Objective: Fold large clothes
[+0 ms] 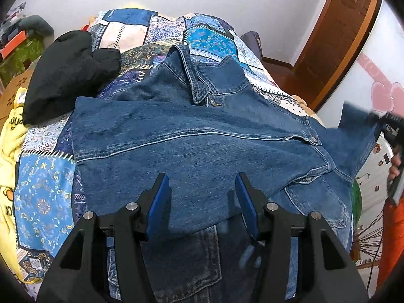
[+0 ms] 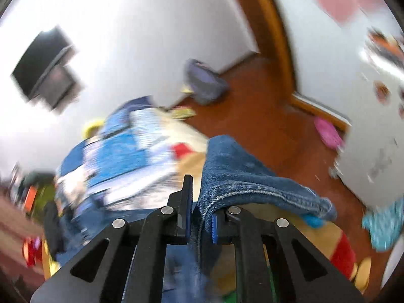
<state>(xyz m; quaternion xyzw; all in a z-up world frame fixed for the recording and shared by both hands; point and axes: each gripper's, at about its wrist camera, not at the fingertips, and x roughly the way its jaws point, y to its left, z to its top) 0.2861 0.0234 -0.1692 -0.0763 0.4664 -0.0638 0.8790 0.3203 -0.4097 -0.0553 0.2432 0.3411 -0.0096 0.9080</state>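
A blue denim jacket [image 1: 202,131] lies spread on the bed, collar [image 1: 199,85] towards the far end, one sleeve folded across its body. My left gripper [image 1: 202,186] hovers low over the jacket's near half, jaws apart, with denim beneath them and nothing pinched. At the right edge of the left wrist view, my right gripper [image 1: 392,126] holds the jacket's other sleeve [image 1: 358,128] lifted off the bed. In the blurred right wrist view, my right gripper [image 2: 199,202] is shut on that denim [image 2: 240,176], which drapes over its right finger.
A black garment [image 1: 68,73] lies bunched on the blue patchwork quilt [image 1: 43,189] at the far left. A yellow blanket [image 1: 10,151] hangs at the left edge. Beyond the bed are wooden floor [image 2: 265,116], a pink slipper [image 2: 328,132] and a wooden door frame [image 1: 341,38].
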